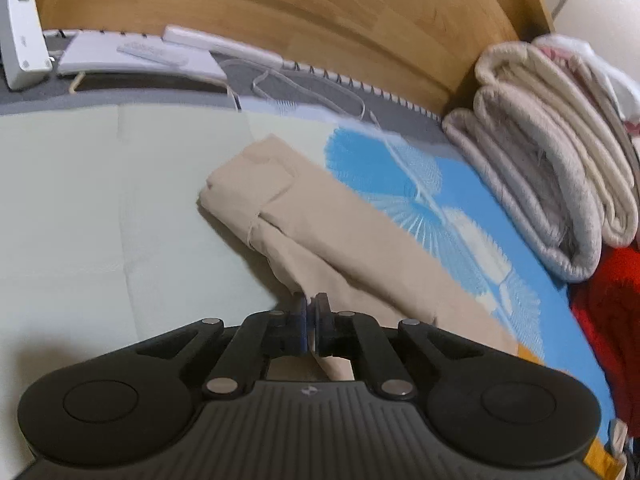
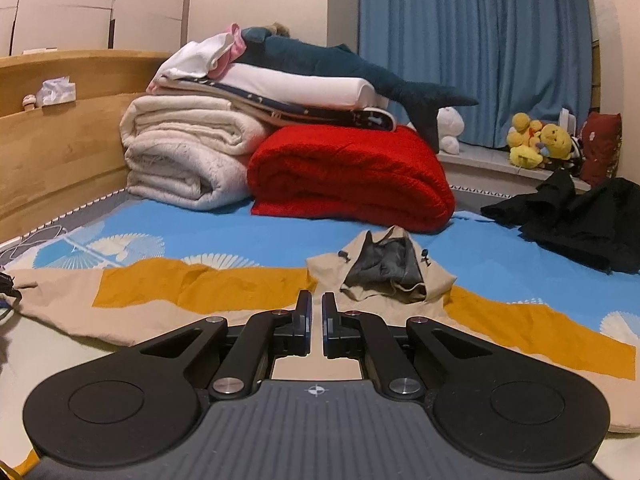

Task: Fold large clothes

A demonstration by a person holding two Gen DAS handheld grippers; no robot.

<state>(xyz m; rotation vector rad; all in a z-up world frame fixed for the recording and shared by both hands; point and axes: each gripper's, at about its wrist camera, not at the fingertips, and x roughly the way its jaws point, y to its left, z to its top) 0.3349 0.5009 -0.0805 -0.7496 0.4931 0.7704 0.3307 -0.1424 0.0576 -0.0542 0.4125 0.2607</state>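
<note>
Left wrist view: left gripper [image 1: 311, 303] pinches the beige hoodie's [image 1: 328, 236] sleeve edge for folding; right gripper [image 2: 313, 304], nearly closed, seemingly grips hoodie cloth.

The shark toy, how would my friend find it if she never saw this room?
Look at the blue curtain, then the pile of folded bedding left of it. The shark toy lies on the very top, dark teal, its tail hanging down past the red blanket. Nothing else there has a tail.

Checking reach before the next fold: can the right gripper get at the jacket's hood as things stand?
Probably yes: the hood lies flat just ahead of the right gripper, with only beige jacket fabric between; its shut jaws must open first.
</note>
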